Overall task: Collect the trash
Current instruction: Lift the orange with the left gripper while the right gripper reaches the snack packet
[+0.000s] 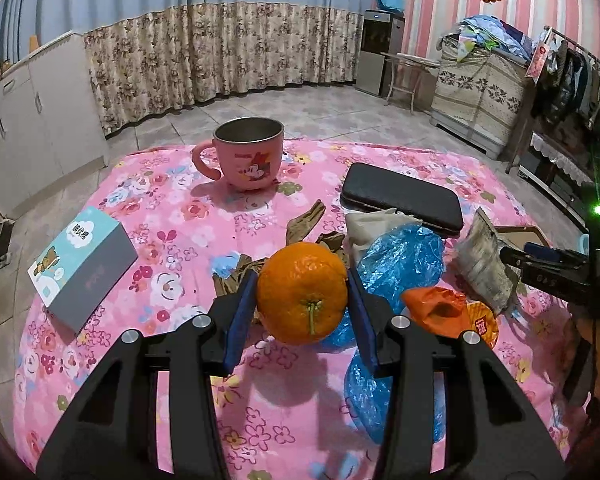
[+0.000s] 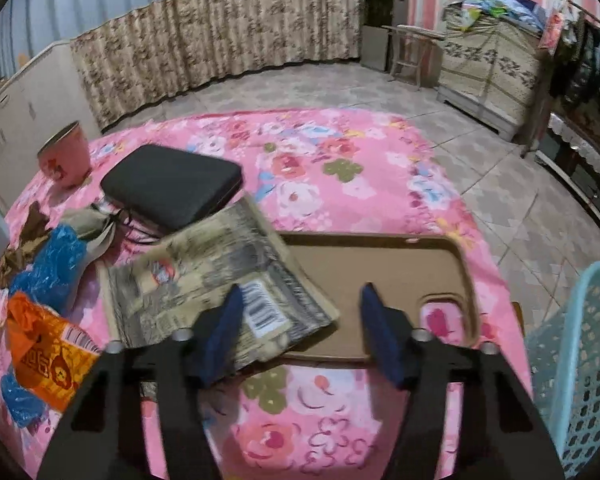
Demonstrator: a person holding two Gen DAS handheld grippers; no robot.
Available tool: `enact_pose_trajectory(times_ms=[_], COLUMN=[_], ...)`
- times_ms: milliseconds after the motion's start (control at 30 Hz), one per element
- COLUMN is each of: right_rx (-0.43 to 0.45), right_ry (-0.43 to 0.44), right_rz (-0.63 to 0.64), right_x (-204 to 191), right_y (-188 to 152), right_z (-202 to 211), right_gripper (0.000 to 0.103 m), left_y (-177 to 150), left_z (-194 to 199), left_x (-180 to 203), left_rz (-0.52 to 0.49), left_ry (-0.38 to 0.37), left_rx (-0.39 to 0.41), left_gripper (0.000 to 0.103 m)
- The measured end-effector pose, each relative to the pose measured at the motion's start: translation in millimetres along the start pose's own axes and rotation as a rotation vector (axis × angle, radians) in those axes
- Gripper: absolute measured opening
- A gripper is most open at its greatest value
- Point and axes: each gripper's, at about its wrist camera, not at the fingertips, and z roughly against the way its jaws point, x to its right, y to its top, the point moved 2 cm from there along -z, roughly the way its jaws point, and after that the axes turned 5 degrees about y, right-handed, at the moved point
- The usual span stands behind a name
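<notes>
My left gripper [image 1: 302,300] is shut on an orange [image 1: 302,292], held above the pink floral tablecloth [image 1: 172,216]. Trash lies just beyond it: blue plastic bags [image 1: 400,260], an orange wrapper [image 1: 444,312], brown wrappers [image 1: 304,224] and a crumpled tissue [image 1: 364,224]. My right gripper [image 2: 302,336] is open over a brown tray [image 2: 380,272]. A beige snack packet [image 2: 220,280] lies partly on the tray, by my left fingertip [image 2: 224,328]; nothing is gripped. The packet also shows in the left wrist view [image 1: 484,260]. A light-blue mesh basket [image 2: 580,360] stands at the right.
A pink Minnie cup [image 1: 248,156] stands at the table's far side. A black case [image 1: 400,200] lies behind the trash. A teal and grey box [image 1: 84,264] lies at the left. Tiled floor, curtains and cabinets surround the table.
</notes>
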Motion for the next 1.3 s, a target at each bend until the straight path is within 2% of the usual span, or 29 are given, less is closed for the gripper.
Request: enact_pose_trajectory(times_ms=[33, 200, 300, 533, 767, 900, 1033, 1067, 1133, 1167, 1200, 1300], right_rx=[0.004, 0.019, 0.037, 0.096, 0.186, 0.161, 0.103, 0.088, 0.071, 0.082, 0.086, 0.061], right_ry=[-0.004, -0.002, 0.001, -0.016, -0.055, -0.026, 0.000, -0.001, -0.008, -0.011, -0.011, -0.011], right_rz=[0.006, 0.006, 0.008, 0.043, 0.082, 0.054, 0.011, 0.003, -0.001, 0.001, 0.008, 0.051], right_x=[-1.4, 0.8, 1.3, -2.2, -4.5, 1.4, 3.8, 3.7, 1.9, 0.4, -1.1, -9.8], right_y=[-0.3, -2.6, -3.9, -1.4, 1.1, -0.9, -6.5, -7.2, -9.6, -9.9, -9.7, -7.9], right_z=[1.0, 6.8, 12.8, 38.7, 86.0, 88.4, 66.2, 58.3, 46.6, 42.5, 40.7, 27.2], right_gripper=[0.042, 0.011, 0.006, 0.004, 0.002, 0.002, 0.004, 0.006, 0.036, 0.067, 0.070, 0.068], left_y=[-0.9, -4.0, -4.2, -2.2, 1.9, 1.4, -0.9, -1.7, -2.6, -2.8, -2.9, -2.8], left_z=[0.0, -0.6, 0.1, 2.2, 9.6, 14.4, 16.7, 16.2, 14.1, 12.1, 11.0, 7.9], left_x=[0.3, 5.1, 5.3, 1.8, 0.5, 0.8, 2.7, 3.3, 3.2, 3.0, 2.9, 3.4], left_rz=[-0.004, -0.031, -0.035, -0.020, -0.015, 0.003, -0.007, -0.016, -0.016, -0.013, -0.013, -0.018], left_ry=[0.002, 0.011, 0.010, 0.014, 0.014, 0.004, 0.001, 0.009, 0.011, 0.008, 0.008, 0.012], left_rx=[0.001, 0.000, 0.003, 0.007, 0.032, 0.035, 0.035, 0.034, 0.025, 0.017, 0.015, 0.010], left_gripper=[0.044, 0.044, 0.044, 0.044, 0.044, 0.044, 0.044, 0.044, 0.044, 0.044, 0.044, 0.044])
